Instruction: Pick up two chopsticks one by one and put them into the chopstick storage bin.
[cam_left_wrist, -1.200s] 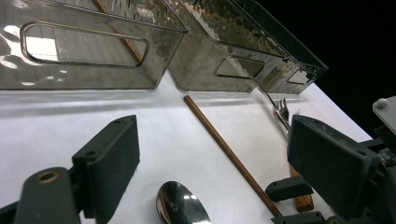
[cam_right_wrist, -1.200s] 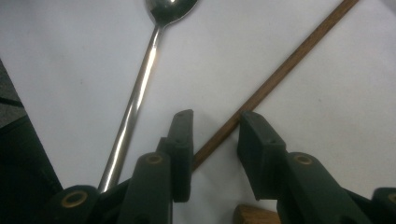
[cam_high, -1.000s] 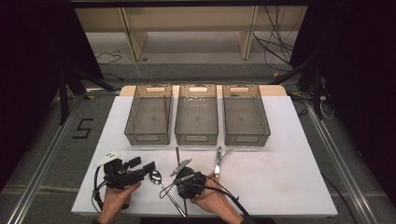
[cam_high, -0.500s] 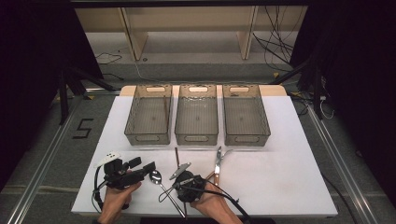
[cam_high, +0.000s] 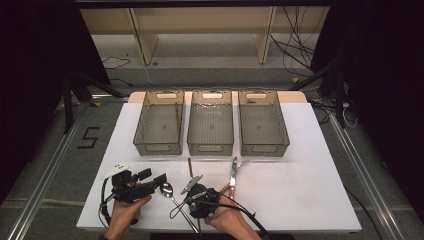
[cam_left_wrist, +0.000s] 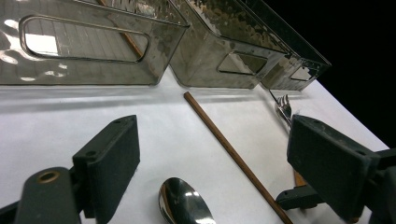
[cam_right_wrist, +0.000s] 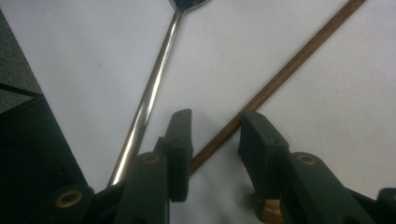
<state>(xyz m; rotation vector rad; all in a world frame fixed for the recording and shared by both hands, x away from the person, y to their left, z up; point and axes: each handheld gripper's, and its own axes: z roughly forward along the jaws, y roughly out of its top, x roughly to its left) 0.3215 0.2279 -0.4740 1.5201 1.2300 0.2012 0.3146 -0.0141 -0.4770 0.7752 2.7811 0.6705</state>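
Right gripper (cam_right_wrist: 212, 135) is held low over the white table (cam_high: 310, 200) near its front edge, jaws partly apart and just opened wider. A brown chopstick (cam_right_wrist: 280, 79) is seen lying flat on the surface, running diagonally between the two jaws; no pad is pressed on it, so it is straddled, not clamped. A second wooden end is glimpsed under the right jaw, identity cannot be told.

A steel spoon (cam_right_wrist: 149, 93) is laid just beside the chopstick, its handle passing close along the outside of the left jaw, its bowl pointing away toward the left gripper (cam_high: 159, 180). That handle is the nearest obstruction on that side.

Left gripper is held level near the front-left corner, jaws wide apart, nothing between them; the spoon bowl (cam_left_wrist: 184, 203) is seen on the table just ahead of it, untouched.

A fork (cam_left_wrist: 283, 106) is laid further right, near the front of the bins, with a second wooden piece next to it.

Three clear bins (cam_high: 210, 122) are lined up side by side along the back edge, well apart from both grippers.
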